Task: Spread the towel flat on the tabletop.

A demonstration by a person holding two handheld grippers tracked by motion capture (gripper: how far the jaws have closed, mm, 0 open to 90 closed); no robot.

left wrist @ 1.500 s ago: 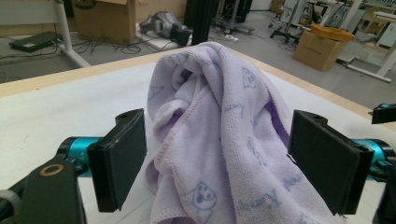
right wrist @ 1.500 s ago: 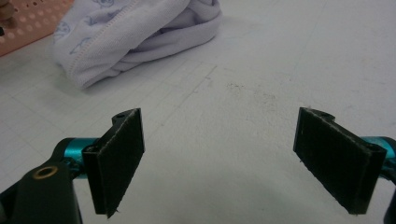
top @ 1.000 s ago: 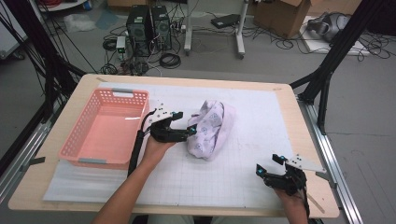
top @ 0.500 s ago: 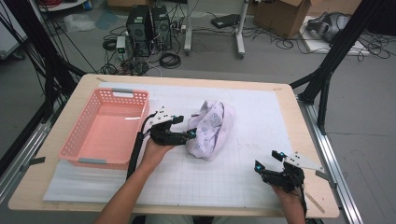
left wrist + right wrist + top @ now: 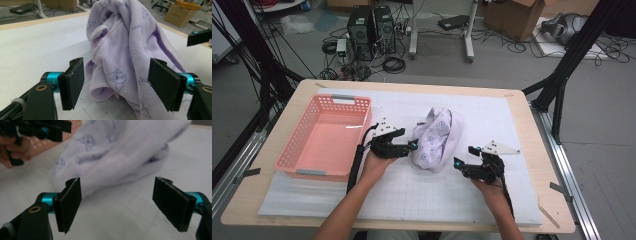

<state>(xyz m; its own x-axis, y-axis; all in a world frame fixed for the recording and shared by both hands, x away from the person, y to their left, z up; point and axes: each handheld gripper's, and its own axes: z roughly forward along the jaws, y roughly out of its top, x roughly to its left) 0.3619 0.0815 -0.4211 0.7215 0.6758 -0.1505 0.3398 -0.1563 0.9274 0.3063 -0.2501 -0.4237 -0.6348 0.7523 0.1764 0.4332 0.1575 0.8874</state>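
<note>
A crumpled lilac towel [image 5: 438,138] lies mid-table on the white mat [image 5: 422,192]. The left gripper [image 5: 412,146], jaws apart and just closing, straddles its hem. The right gripper [image 5: 458,165], released and narrowing, nears its other side. A pink basket [image 5: 324,137] sits just left.

1. Left gripper [image 5: 412,145] – held level in the left hand [image 5: 377,162], pointing rightward, jaws apart and just closing a little.
2. Right gripper [image 5: 460,164] – held in the right hand [image 5: 489,187], pointing leftward, jaws apart, likewise narrowing.
</note>
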